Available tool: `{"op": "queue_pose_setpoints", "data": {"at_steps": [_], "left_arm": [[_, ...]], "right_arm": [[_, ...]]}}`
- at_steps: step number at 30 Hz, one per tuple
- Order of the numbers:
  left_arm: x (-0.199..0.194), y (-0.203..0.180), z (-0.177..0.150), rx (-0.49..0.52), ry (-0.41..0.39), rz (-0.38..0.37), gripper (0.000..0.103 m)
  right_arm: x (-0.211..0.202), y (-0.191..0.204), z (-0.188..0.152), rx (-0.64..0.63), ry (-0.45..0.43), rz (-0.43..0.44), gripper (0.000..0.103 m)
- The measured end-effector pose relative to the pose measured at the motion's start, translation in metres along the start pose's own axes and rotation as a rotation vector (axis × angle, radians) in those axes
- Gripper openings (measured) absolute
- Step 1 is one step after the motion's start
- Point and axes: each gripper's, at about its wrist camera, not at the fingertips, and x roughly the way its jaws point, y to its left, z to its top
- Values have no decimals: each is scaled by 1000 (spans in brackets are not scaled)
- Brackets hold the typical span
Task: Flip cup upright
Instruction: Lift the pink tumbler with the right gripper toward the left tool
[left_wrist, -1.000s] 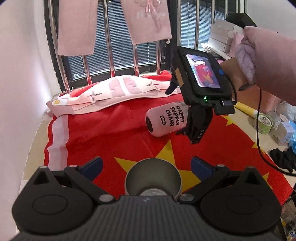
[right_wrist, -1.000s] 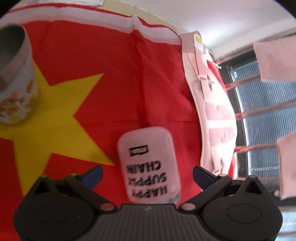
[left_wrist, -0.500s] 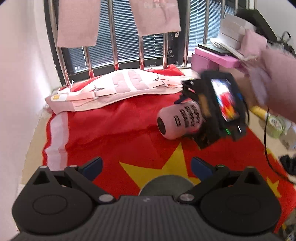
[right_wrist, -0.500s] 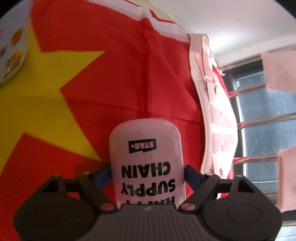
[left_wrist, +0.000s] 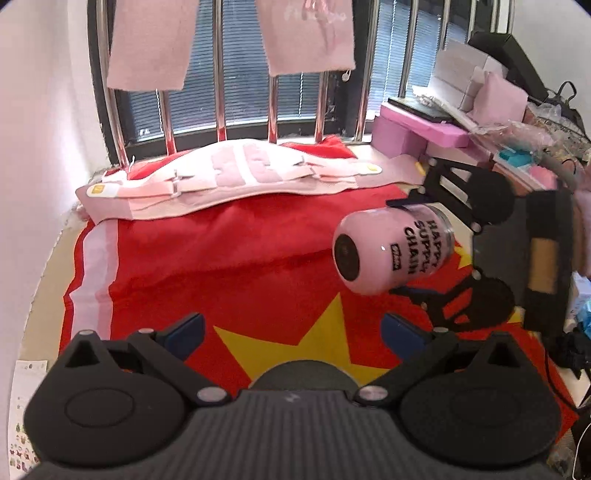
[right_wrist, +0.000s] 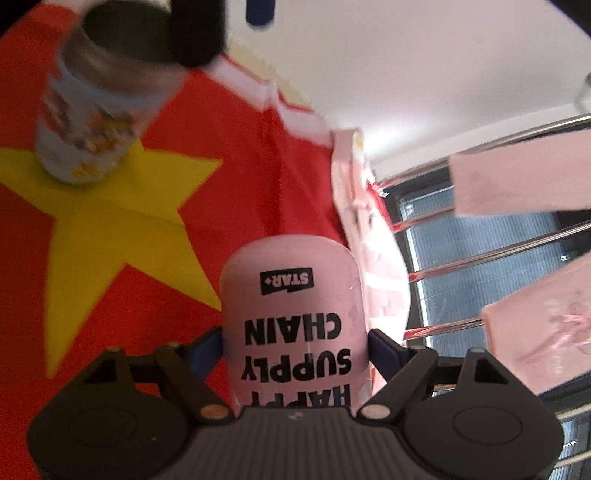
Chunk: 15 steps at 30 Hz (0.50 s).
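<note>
The right gripper (right_wrist: 295, 343) is clamping the pink cup (left_wrist: 391, 251), holding it off the red cloth (left_wrist: 229, 266), lying sideways with its dark base facing the left camera. The left gripper (left_wrist: 291, 328) is hanging with jaws spread above a second, printed cup (right_wrist: 92, 110), which is standing upright on a yellow star (right_wrist: 110, 221).

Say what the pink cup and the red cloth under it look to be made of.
Pink cup: probably metal with a smooth glossy pink coating; a bare silvery band shows at its mouth end, inside the right tongs. Red cloth: soft woven fabric, matte, lying in folds.
</note>
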Motion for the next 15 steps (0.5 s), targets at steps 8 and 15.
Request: {"op": "queue_pose_setpoints", "data": {"at_steps": [8, 15], "left_arm": [[-59, -16, -10, 8, -83, 17, 103], [-126, -16, -45, -14, -135, 37, 103]], "right_arm": [[-79, 13, 19, 5, -39, -77, 83], [-156, 34, 63, -54, -86, -138, 83]]}}
